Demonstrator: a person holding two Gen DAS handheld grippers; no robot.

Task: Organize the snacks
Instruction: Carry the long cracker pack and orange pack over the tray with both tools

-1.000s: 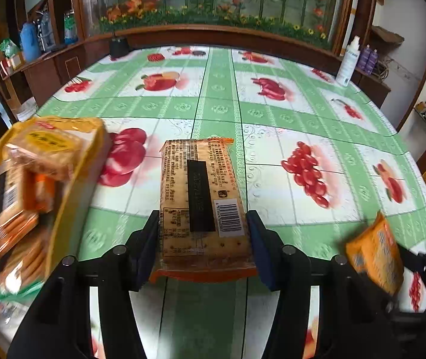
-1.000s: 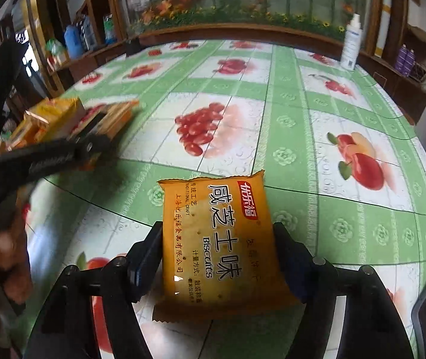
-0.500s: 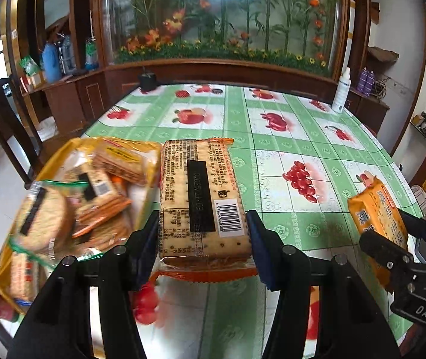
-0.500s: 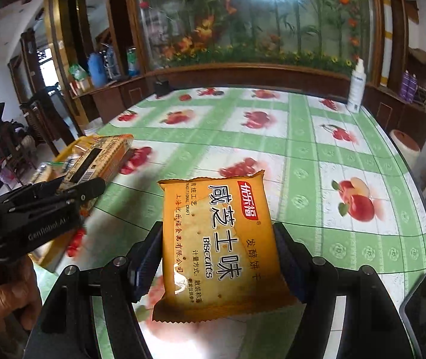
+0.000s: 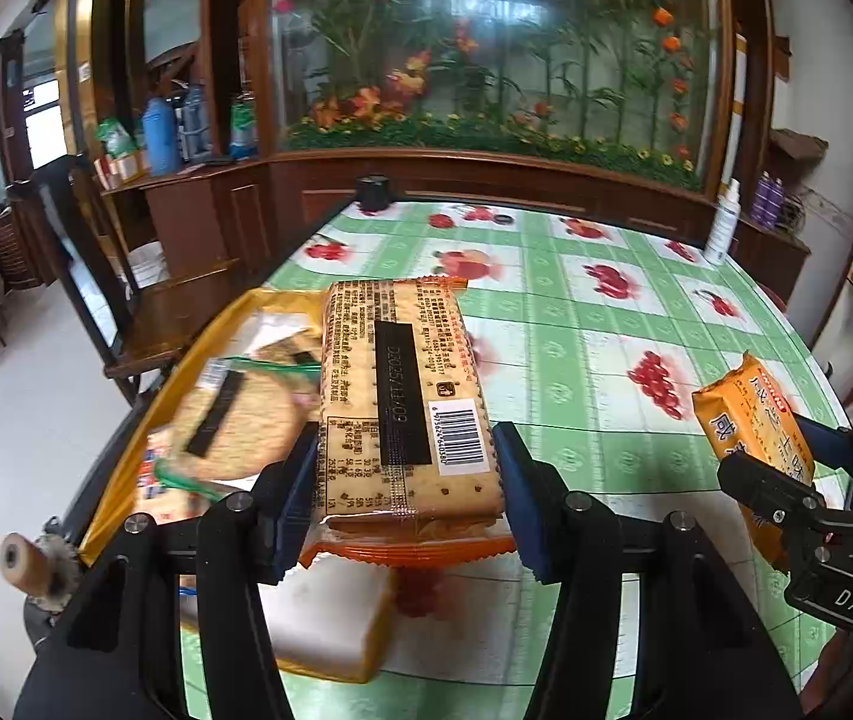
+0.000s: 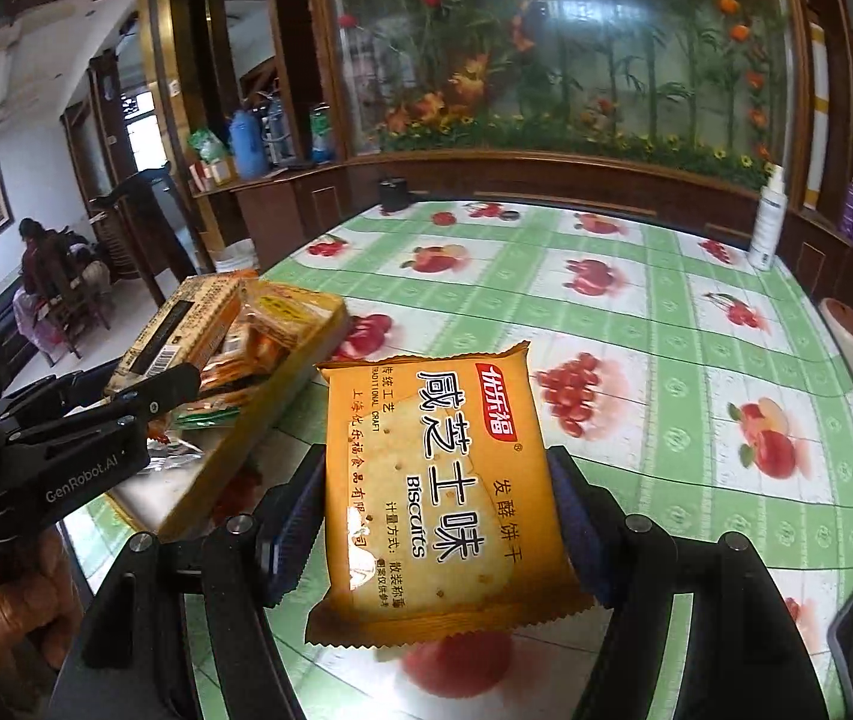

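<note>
So right now you've got a snack in each hand, both lifted clear of the green-and-white fruit-print tablecloth [image 6: 654, 324]. Your left gripper [image 5: 402, 480] is clamped on the long clear-wrapped pack of brown crackers [image 5: 402, 396], barcode side up, blue pads pressing its two long edges, and it hangs right at the edge of the yellow cardboard tray [image 5: 126, 468] that already has several biscuit packs in it. Your right gripper [image 6: 438, 516] is squeezed onto the square orange foil biscuit packet with the red logo [image 6: 438, 480], held flat with the printed face toward the camera, out over the table just beside that same tray [image 6: 282, 372]. I'd say you're mid-carry: both packs picked, neither placed yet. For the next move I'd bring the left one down into a free spot among the packs in the tray and only then let the jaws go, since a long pack dropped on top of the others could slide off. The orange packet is puffy and slick, so keep the grip steady, and let the left hand clear out before the right goes in so the two grippers don't bump.
</note>
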